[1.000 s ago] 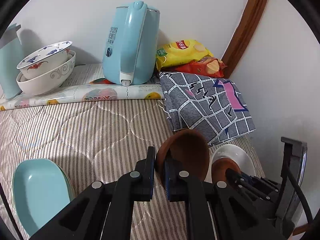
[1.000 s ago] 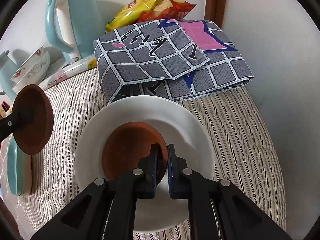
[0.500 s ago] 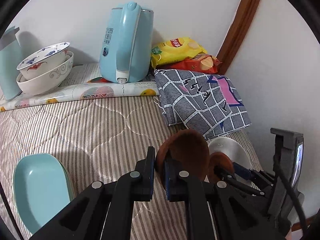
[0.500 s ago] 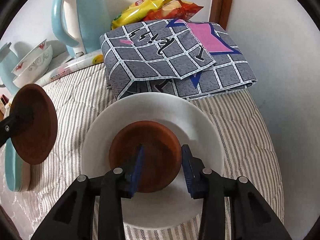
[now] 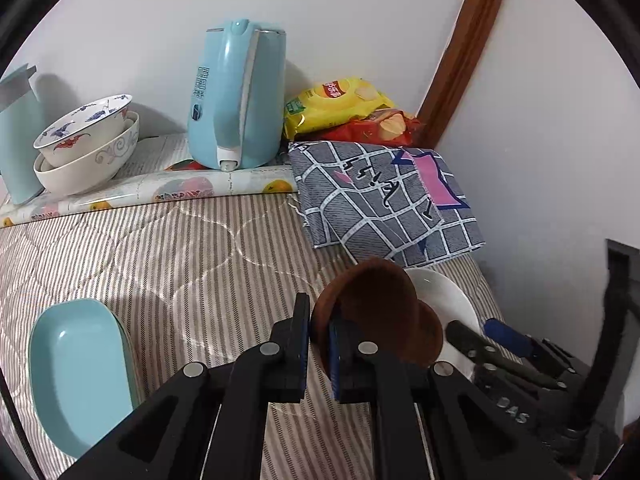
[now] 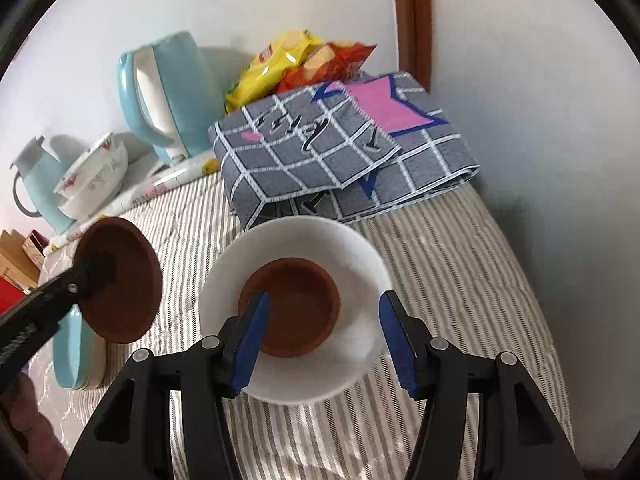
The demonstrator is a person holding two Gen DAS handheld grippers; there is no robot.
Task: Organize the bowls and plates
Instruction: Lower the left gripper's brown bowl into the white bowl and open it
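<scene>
Hidden behind the tilted round brown dish (image 5: 370, 300) in the left view: most of the round white plate (image 5: 444, 292) and of the small brown bowl (image 5: 430, 334). Cut off at the edge: pale blue jug (image 5: 18, 148). Clamped on that brown dish's rim, held on edge above the striped bed cover (image 5: 160, 248): left tool (image 5: 319, 330). Spread wide, hovering low over the white plate (image 6: 360, 256), straddling the brown bowl (image 6: 296, 304) resting in its centre, touching neither: right tool (image 6: 324, 338). Lying flat near the left edge: turquoise oblong dish (image 5: 76, 372).
</scene>
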